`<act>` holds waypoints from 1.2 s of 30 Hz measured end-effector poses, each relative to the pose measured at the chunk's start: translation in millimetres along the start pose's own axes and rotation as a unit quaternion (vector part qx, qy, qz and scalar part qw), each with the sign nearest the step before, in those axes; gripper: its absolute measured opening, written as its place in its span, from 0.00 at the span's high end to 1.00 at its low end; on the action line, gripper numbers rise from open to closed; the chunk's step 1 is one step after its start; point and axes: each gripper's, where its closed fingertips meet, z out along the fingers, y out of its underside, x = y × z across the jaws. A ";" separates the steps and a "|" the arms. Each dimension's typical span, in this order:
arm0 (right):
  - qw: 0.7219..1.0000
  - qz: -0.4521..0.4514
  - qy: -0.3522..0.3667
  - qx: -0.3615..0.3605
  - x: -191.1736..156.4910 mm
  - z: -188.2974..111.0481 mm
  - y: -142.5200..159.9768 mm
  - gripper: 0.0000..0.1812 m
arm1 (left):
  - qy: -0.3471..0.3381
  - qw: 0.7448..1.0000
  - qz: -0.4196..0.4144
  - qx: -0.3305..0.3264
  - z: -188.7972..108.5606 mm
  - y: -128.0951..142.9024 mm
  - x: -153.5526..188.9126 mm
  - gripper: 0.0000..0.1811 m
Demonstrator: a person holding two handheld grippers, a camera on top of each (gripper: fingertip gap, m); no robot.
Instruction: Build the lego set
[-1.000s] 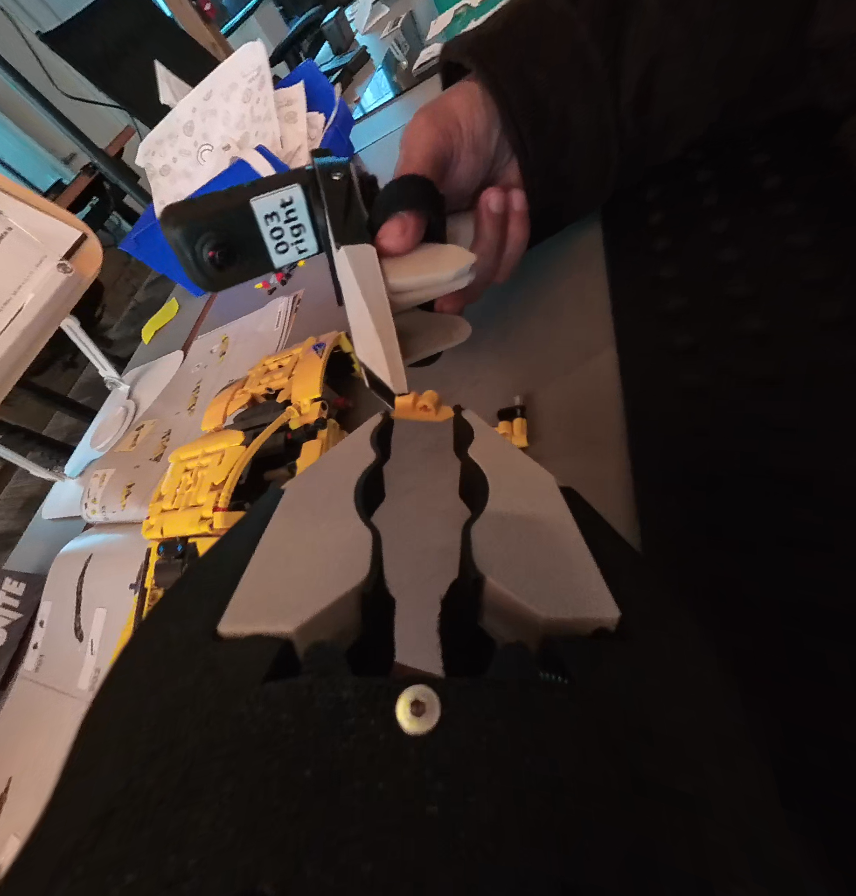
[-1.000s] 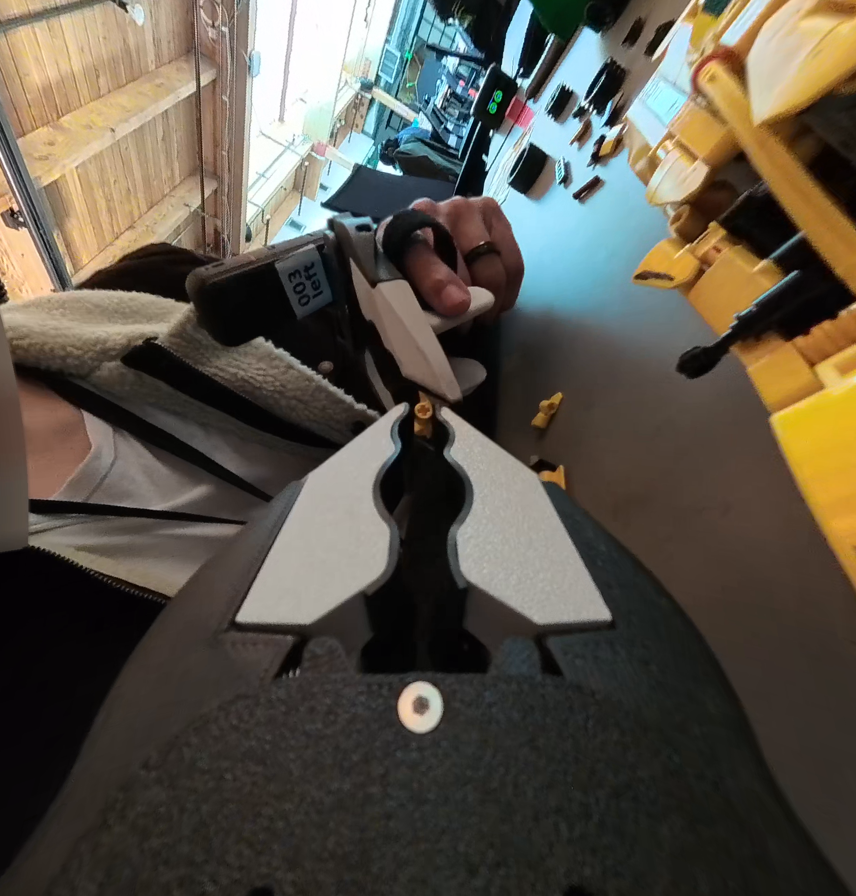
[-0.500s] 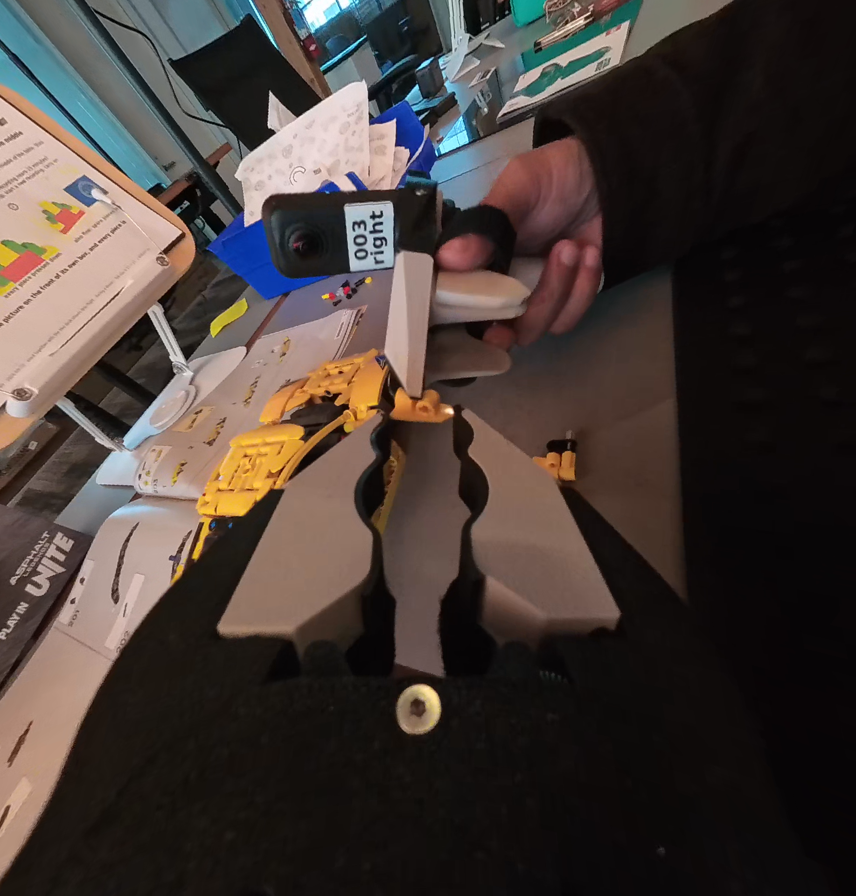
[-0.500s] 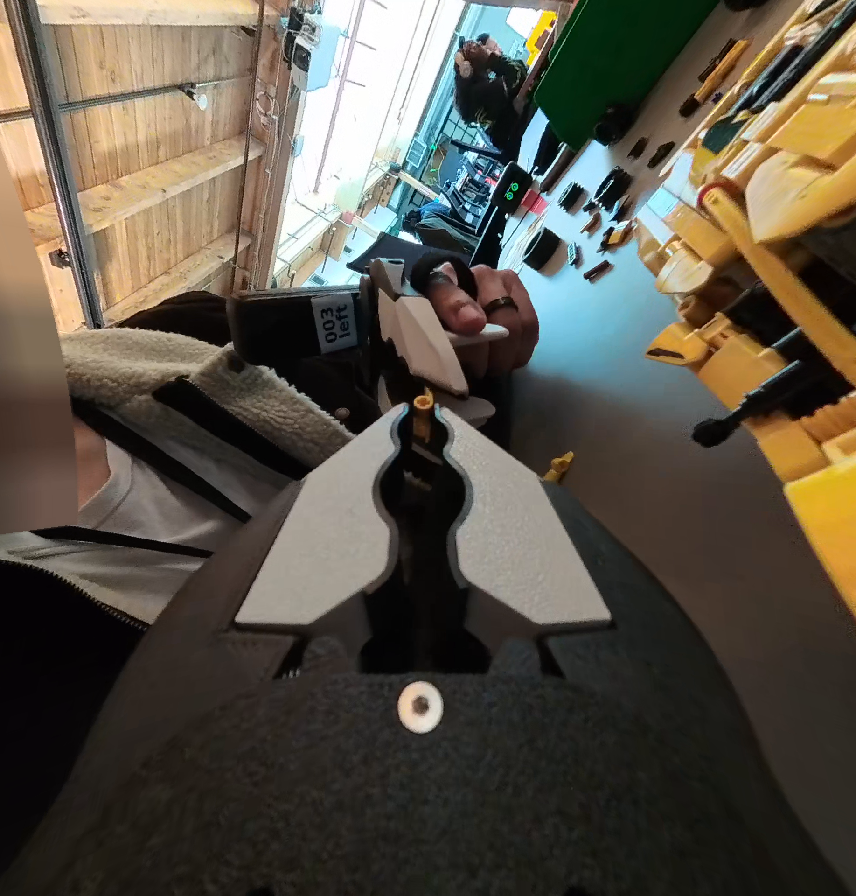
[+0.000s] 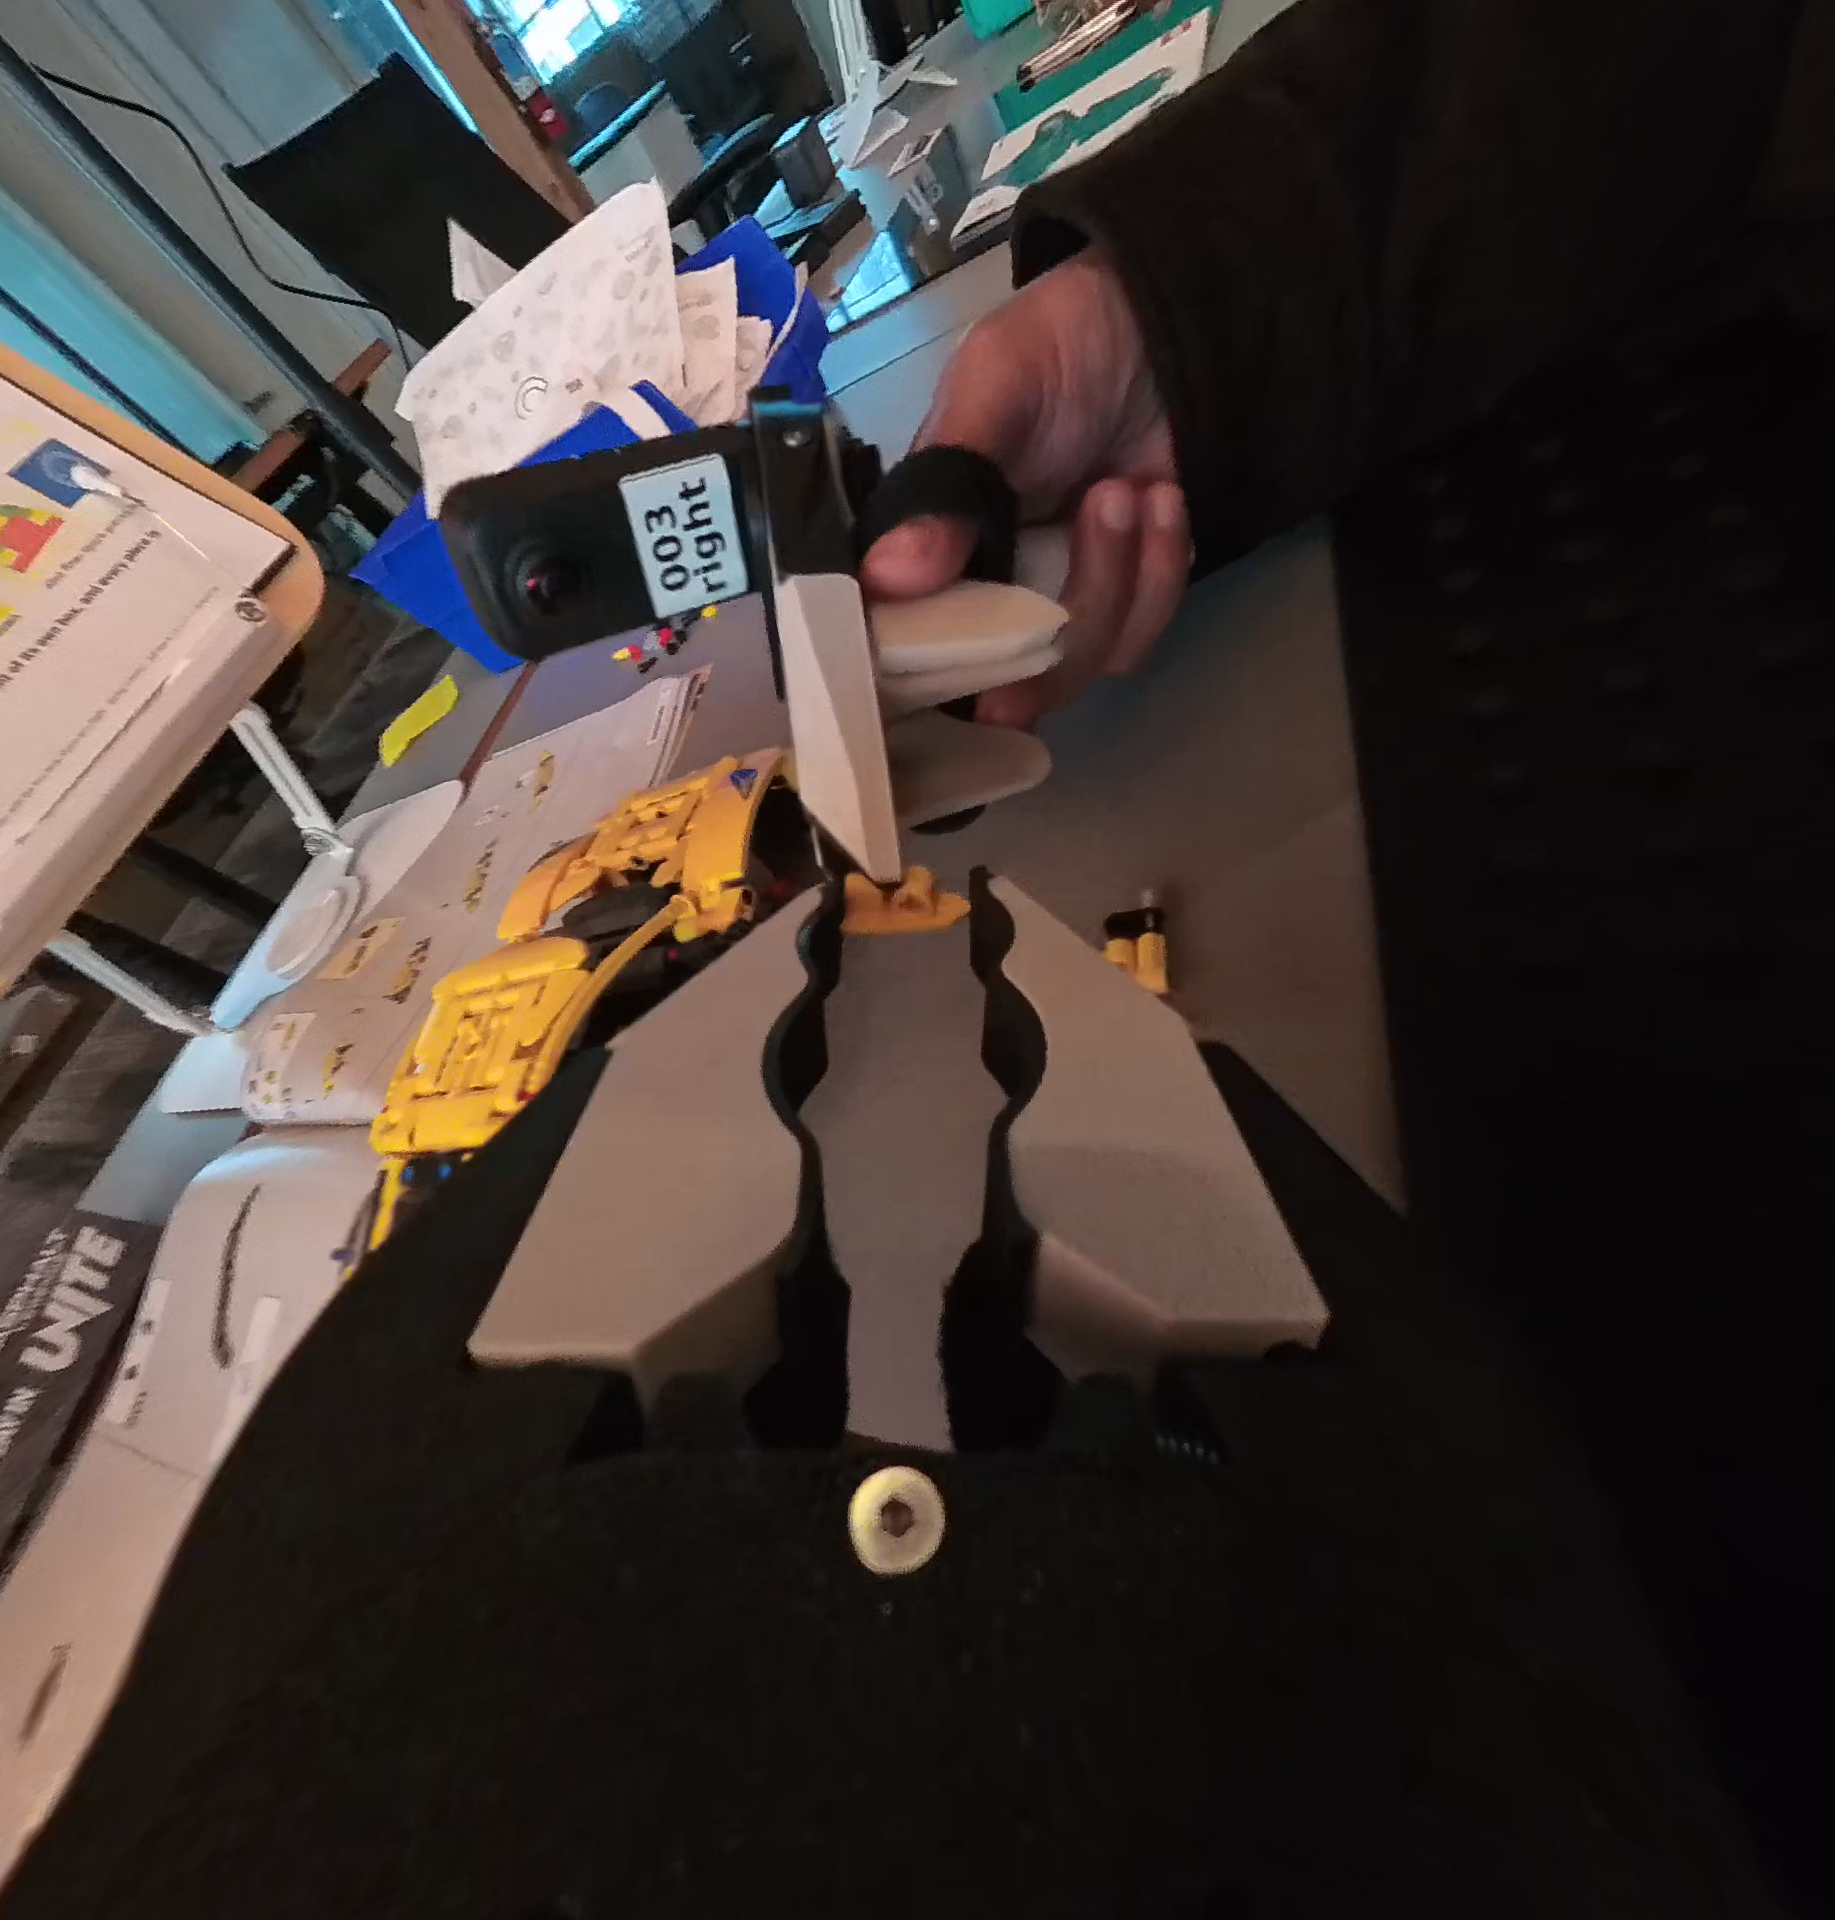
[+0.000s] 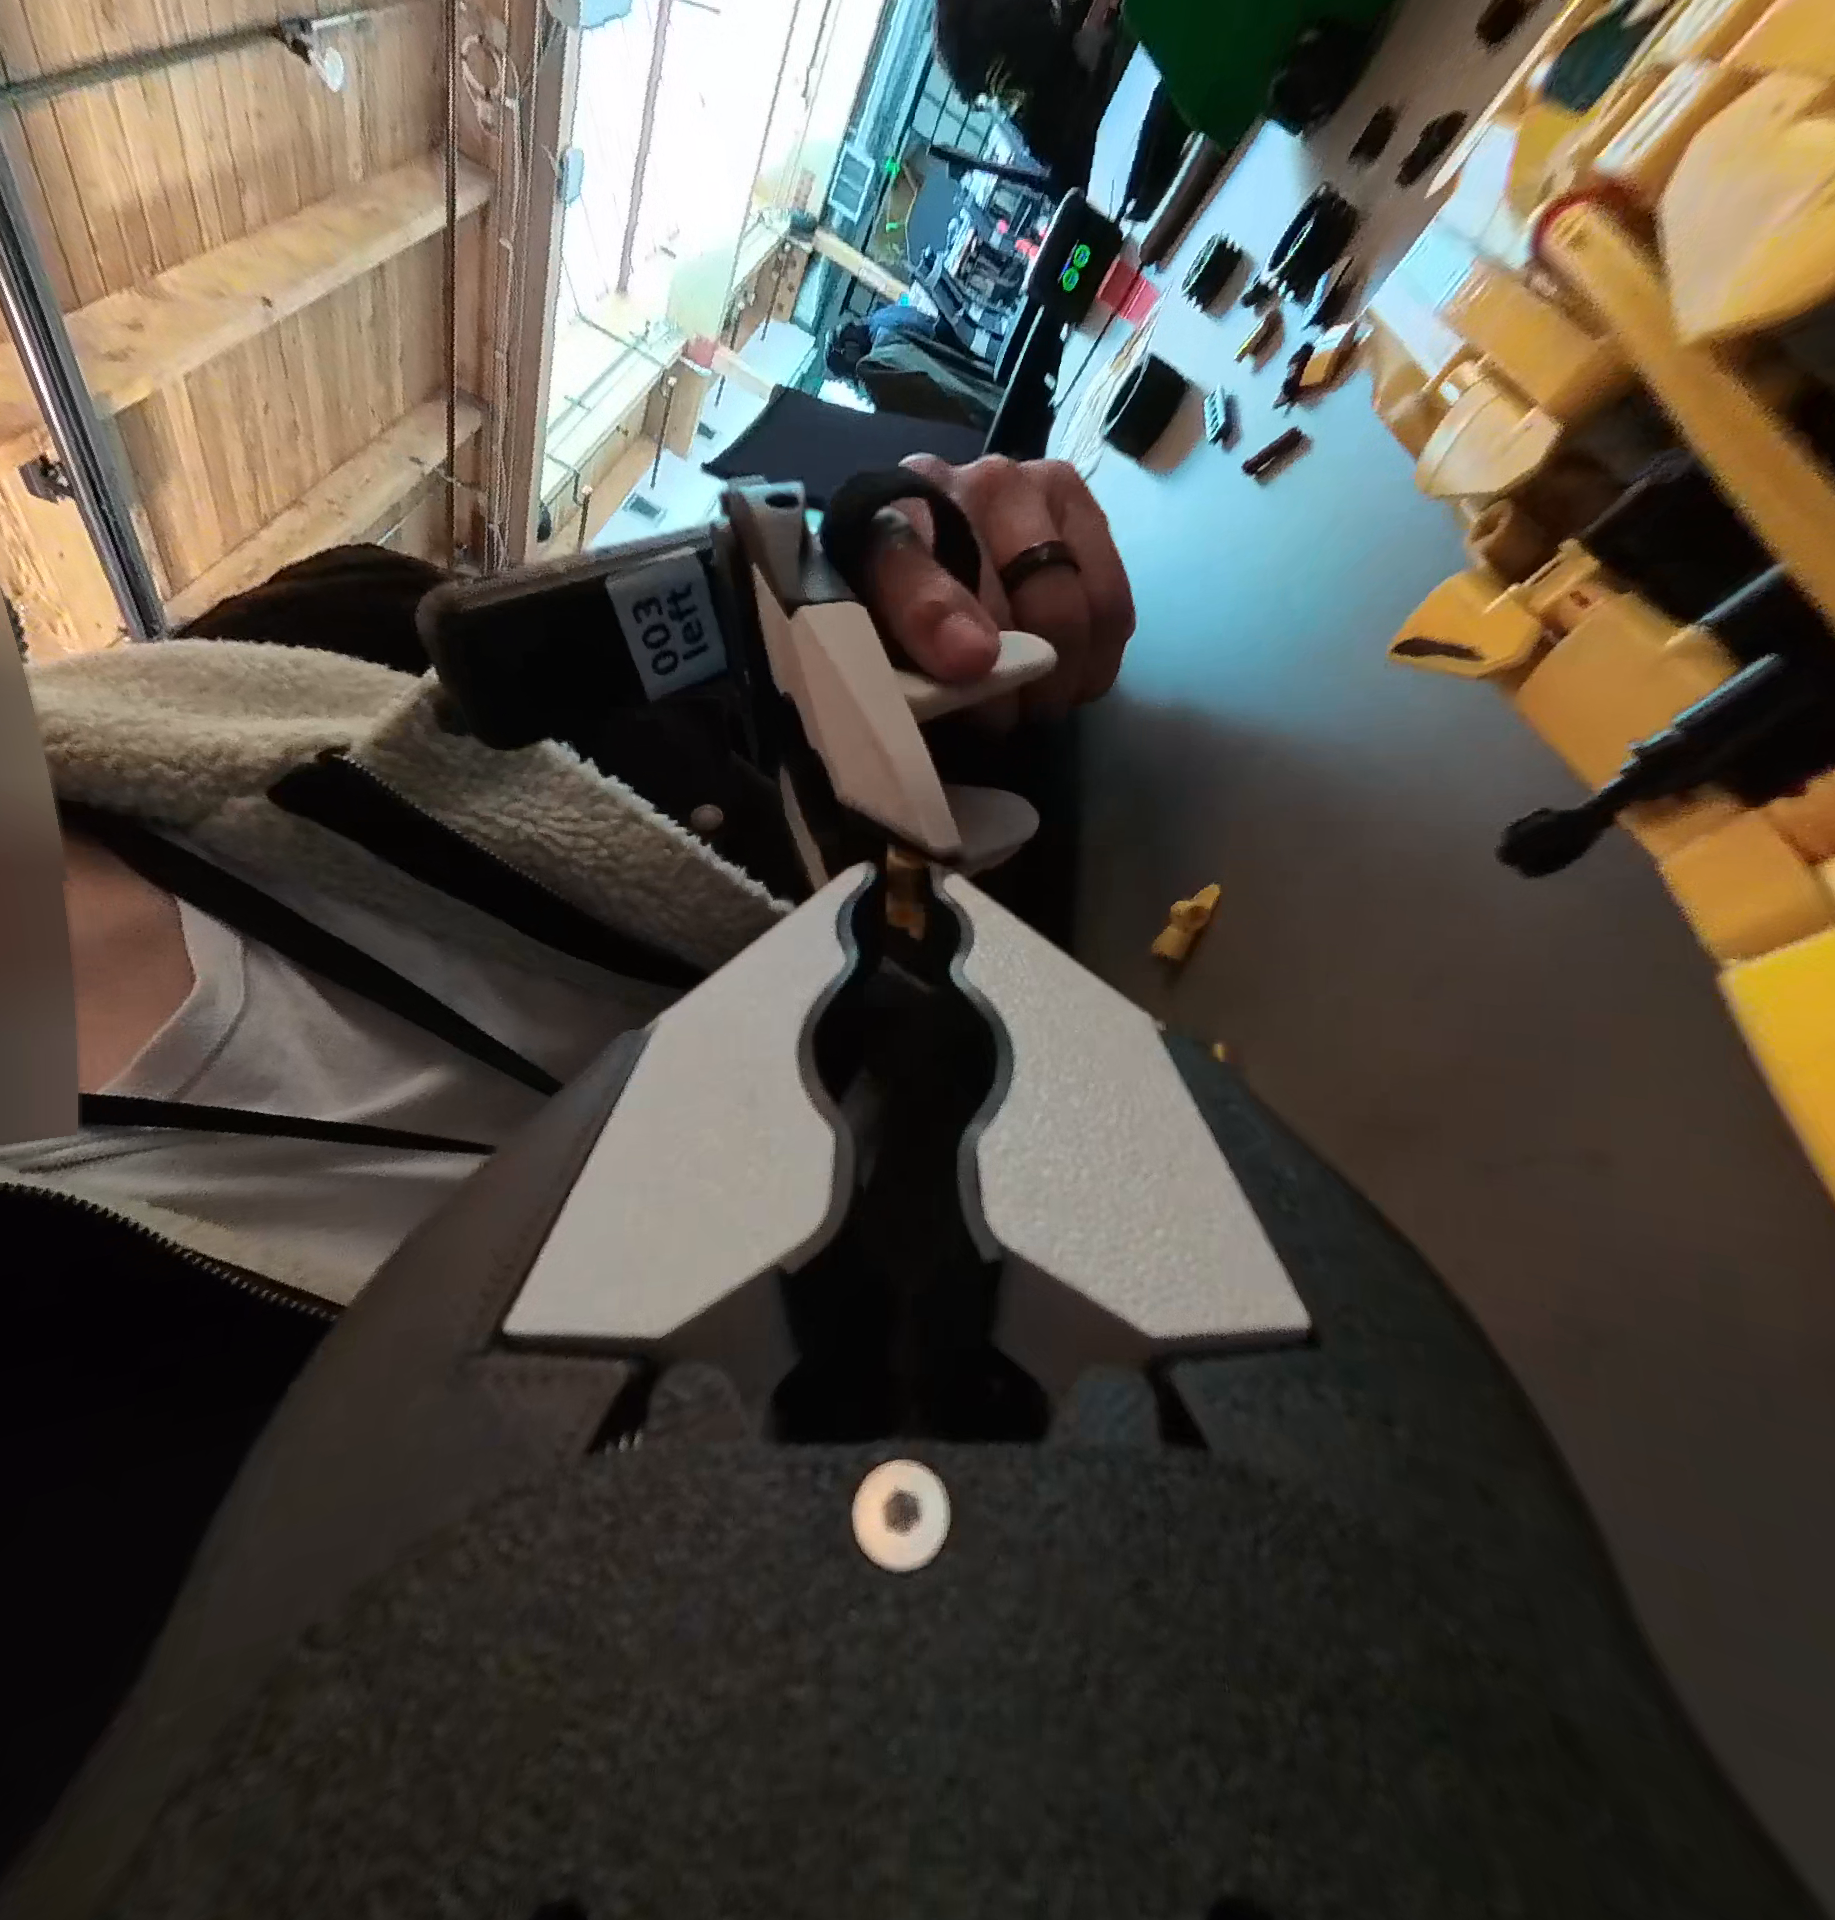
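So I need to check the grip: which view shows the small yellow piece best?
The left wrist view: the small yellow piece shows side-on, bridging both grippers' jaws. The right wrist view catches only a sliver between its own jaws.

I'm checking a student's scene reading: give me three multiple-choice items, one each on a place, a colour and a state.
1. Where does the yellow lego car model lie?
A. on printed paper sheets
B. inside a bin
C. on the floor
2. What colour is the plastic bin stuffed with papers?
A. red
B. blue
C. green
3. How are the right gripper's jaws?
A. wide open, empty
B. closed on a small yellow lego piece
C. out of view

Key: A, the yellow lego car model rests on the printed paper sheets; B, the plastic bin is blue; B, the right gripper pinches the small yellow lego piece.
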 end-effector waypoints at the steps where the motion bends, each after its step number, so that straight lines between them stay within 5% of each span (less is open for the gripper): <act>1: 1.000 -0.001 0.005 0.009 1.5 -2.3 -2.9 0.96 | -0.009 1.000 0.003 0.003 -1.2 -1.3 -3.4 0.87; 7: 0.998 -0.019 0.009 0.054 -1.5 -17.4 -17.4 0.92 | -0.016 0.999 -0.044 0.000 -7.4 7.5 -16.0 0.87; 10: 0.989 -0.116 0.091 0.003 9.3 -10.7 -1.4 0.88 | 0.037 0.995 -0.088 -0.027 -15.4 31.3 -5.3 0.87; 13: 0.931 -0.261 0.226 -0.120 39.3 -2.5 31.6 0.86 | 0.071 0.991 -0.106 -0.039 -23.7 44.3 6.5 0.87; 17: 0.882 -0.336 0.284 -0.167 49.0 2.9 44.9 0.86 | 0.073 0.992 -0.101 -0.029 -25.4 40.4 9.5 0.87; 27: 0.859 -0.365 0.301 -0.195 59.8 8.8 49.9 0.86 | 0.023 0.992 -0.118 -0.028 -22.9 41.2 -8.6 0.87; 36: 0.842 -0.405 0.328 -0.140 55.6 -3.5 23.1 0.90 | -0.018 0.995 -0.098 -0.022 -29.6 38.7 -24.1 0.87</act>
